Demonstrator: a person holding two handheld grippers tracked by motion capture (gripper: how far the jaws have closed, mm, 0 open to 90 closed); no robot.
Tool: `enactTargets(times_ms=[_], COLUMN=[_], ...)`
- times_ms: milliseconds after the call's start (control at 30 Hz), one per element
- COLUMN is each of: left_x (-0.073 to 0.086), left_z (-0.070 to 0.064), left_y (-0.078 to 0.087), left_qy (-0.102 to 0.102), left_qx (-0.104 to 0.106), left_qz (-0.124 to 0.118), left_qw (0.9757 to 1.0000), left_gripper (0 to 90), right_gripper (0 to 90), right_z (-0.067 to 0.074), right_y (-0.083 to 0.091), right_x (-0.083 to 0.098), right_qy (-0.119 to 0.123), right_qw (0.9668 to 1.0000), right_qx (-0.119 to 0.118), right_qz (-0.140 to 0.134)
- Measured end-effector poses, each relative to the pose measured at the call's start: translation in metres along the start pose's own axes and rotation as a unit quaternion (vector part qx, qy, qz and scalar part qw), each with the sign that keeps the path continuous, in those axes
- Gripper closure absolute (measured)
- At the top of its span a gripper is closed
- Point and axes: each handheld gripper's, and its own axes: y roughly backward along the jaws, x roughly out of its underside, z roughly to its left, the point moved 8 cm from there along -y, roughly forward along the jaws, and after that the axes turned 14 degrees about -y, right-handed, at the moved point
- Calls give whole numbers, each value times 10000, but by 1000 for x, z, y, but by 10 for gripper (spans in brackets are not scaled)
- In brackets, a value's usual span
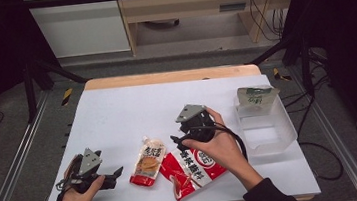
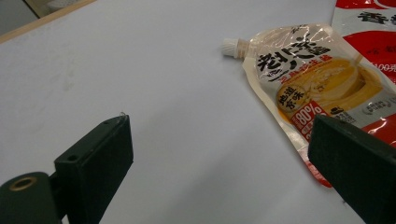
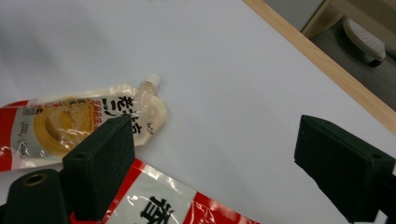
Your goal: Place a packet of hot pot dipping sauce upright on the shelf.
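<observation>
A spouted sauce pouch with yellow and red print lies flat near the table's front, beside a larger red-and-white bag. My left gripper rests low at the front left, pointing right toward the pouch. Its jaws stand open over bare table, and the pouch lies just ahead on the right. My right gripper hovers over the red bag's upper edge. It is open, with nothing between the jaws. The red bag lies under its left jaw and the pouch lies beyond.
A clear plastic bin stands at the right side of the white table, with a green-and-white pouch leaning at its far end. A wooden table edge runs along the back. Metal frame rails flank the table.
</observation>
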Motion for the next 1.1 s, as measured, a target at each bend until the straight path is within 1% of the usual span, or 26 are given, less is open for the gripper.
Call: enactTargets(times_ms=[33,67,100,200,233,267,300,367,400,467,533,567,600,667,700,767,800,967,1000,1067,1100], left_x=[0,0,0,1,1,1,1,2,2,2,2,3,3,3,2,2,2,2,2,2,2], left_z=[0,0,0,2,2,3,5,6,8,9,9,10,10,10,10,10,10,10,10,9,9], left_y=[0,0,0,-1,-1,-1,0,0,0,0,0,0,0,0,1,0,0,0,0,-1,0], left_qy=[0,-4,2,46,46,52,67,86,117,134,140,149,150,149,152,144,139,119,119,105,96], left_qx=[0,3,-12,-30,-30,-45,-83,-96,-114,-121,-127,-122,-127,-131,-137,-133,-132,-119,-119,-123,-115], left_qz=[0,-2,15,10,10,17,16,13,2,5,5,6,3,0,-6,-7,-7,-1,-1,6,13], left_qw=[10000,10000,10000,10000,10000,10000,9999,9999,9999,9998,9998,9998,9998,9998,9998,9998,9998,9999,9999,9999,9999], left_gripper=[69,69,68,69,71,71,72,72,73,73,75,75,76,76,76,76,77,79,79,79,79], right_gripper=[130,130,133,143,143,155,178,186,216,254,290,332,352,369,424,453,469,505,505,505,505], right_z=[3,3,11,21,21,24,31,32,37,41,44,45,45,45,46,47,47,49,48,48,48], right_y=[-3,-3,-10,-21,-21,-24,-30,-32,-37,-42,-47,-49,-52,-54,-59,-64,-67,-80,-84,-90,-90], right_x=[-1,-1,-1,-2,-2,-3,-4,-4,-4,-3,-2,-1,0,1,3,5,7,16,17,19,19], right_qy=[3,3,5,9,9,6,-15,-9,-6,55,67,61,67,64,24,-14,15,-54,-80,-219,-219], right_qw=[10000,10000,10000,9998,9998,9997,9994,9993,9990,9986,9981,9978,9975,9972,9967,9962,9957,9941,9940,9933,9933], right_qx=[-4,-4,-48,-159,-159,-217,-306,-326,-367,-410,-474,-505,-533,-548,-553,-581,-613,-634,-620,-645,-645], right_qz=[8,8,46,128,128,128,161,175,235,320,398,418,465,512,595,654,688,877,893,932,932])
